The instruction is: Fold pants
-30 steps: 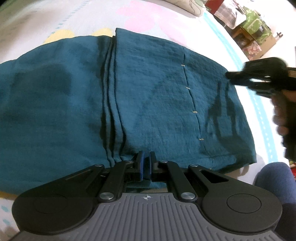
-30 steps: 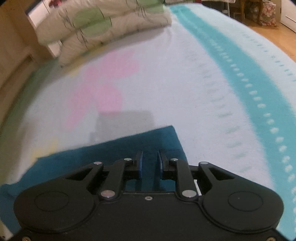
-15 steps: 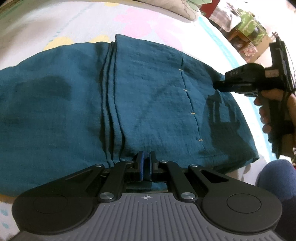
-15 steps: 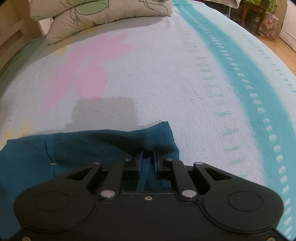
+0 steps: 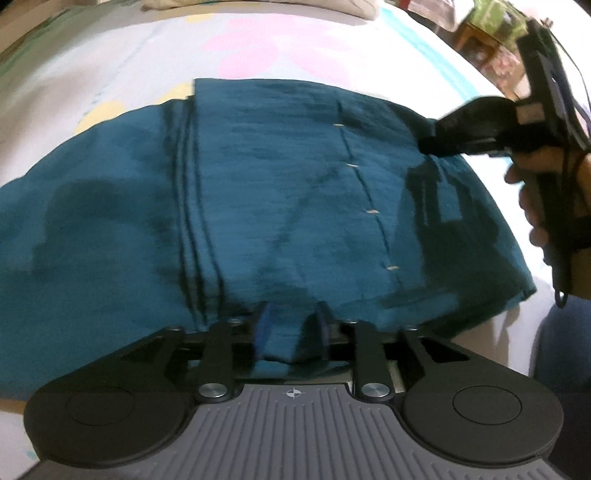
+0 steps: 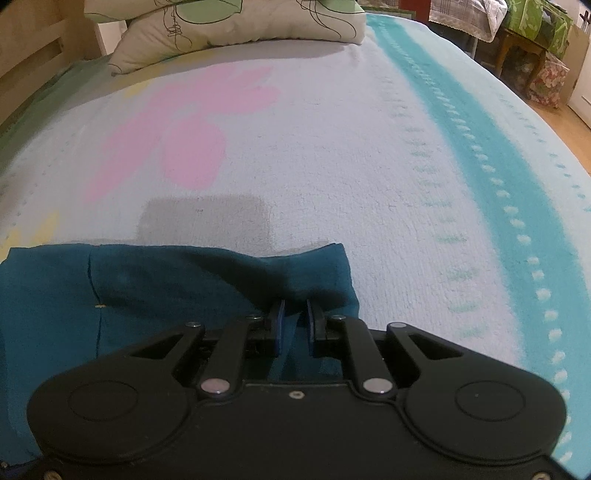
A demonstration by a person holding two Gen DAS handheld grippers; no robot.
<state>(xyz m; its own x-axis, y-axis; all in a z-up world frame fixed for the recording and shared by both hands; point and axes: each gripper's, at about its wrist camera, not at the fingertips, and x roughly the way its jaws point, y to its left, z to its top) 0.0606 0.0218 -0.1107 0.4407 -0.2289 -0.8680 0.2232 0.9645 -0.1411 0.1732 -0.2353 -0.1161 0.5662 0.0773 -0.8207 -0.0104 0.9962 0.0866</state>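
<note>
Your left gripper is opening, its jaws parting with the near hem of the teal pants between them, no longer pinched. The pants spread out ahead of it across the bedspread. Your right gripper is clenched on a bunched fold at the pants' far right corner, with the bedspread stretching beyond its fingertips toward the pillow.

We see teal pants with small pale yellow stitch marks. Bedspread is pale blue-white, with a pink flower print, yellow patches and a turquoise stripe dotted white. Pillow is cream with green leaves in black outline. Both tools are black with blue pads.
</note>
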